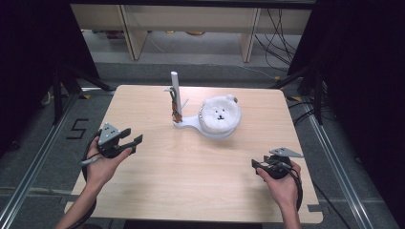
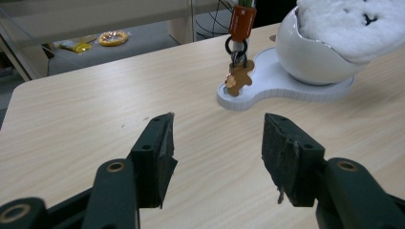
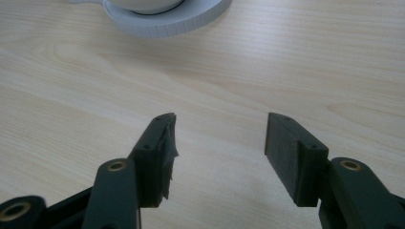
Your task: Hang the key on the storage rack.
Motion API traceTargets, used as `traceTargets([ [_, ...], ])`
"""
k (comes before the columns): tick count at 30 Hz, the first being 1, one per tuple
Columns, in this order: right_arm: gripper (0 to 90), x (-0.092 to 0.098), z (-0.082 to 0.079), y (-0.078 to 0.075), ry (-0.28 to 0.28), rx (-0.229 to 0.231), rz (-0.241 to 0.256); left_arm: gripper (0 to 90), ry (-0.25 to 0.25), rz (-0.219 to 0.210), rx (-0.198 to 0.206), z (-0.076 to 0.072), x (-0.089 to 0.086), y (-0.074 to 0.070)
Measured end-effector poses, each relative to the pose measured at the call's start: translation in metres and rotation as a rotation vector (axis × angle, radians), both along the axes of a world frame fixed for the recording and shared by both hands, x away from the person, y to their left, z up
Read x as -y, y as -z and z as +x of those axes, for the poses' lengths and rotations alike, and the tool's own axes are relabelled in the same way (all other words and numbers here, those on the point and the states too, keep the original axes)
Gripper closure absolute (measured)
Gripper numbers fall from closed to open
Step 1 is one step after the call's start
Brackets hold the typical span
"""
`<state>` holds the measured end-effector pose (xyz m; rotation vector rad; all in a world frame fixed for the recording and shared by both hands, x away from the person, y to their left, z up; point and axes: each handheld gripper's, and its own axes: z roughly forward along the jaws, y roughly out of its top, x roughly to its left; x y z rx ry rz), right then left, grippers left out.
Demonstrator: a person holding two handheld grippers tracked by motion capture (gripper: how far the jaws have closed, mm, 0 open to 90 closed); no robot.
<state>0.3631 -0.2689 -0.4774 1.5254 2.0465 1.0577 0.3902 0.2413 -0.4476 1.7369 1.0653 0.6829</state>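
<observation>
Work looks barely begun, by my reading. Table [image 1: 191,162] is bare across the lower frame; at upper centre stands the white stand [image 1: 191,125], its bowl holding the fluffy bear [image 1: 219,113], keys [image 2: 238,76] hanging on its post. Left gripper [image 1: 134,141], mid-left, and right gripper [image 1: 255,164], lower right, both sit spread wide, holding nothing, well apart from the stand.
</observation>
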Motion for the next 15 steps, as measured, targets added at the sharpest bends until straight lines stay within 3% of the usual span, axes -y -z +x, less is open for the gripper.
traceTargets([
  [2, 45.1, 0.000, 0.000, 0.000, 0.000, 0.000, -0.022, 44.4, 0.002, -0.007, -0.010, -0.004, 0.000, 0.004],
  [8, 45.0, -0.002, 0.000, 0.001, -0.002, -0.013, -0.020, 42.8, 0.004, -0.019, -0.037, -0.020, 0.002, 0.024],
  [10, 45.0, -0.002, 0.000, 0.002, -0.008, -0.007, -0.006, 42.0, 0.011, -0.019, -0.043, -0.028, 0.004, 0.038],
  [11, 44.9, -0.002, 0.001, 0.003, 0.005, -0.008, -0.025, 41.8, 0.009, -0.017, -0.052, -0.030, 0.004, 0.042],
  [13, 45.0, -0.002, 0.000, 0.003, 0.000, -0.011, -0.014, 41.4, 0.014, -0.020, -0.058, -0.031, 0.004, 0.048],
  [15, 44.9, -0.003, 0.000, 0.002, 0.007, -0.013, -0.032, 41.0, 0.022, -0.018, -0.084, -0.034, 0.006, 0.064],
])
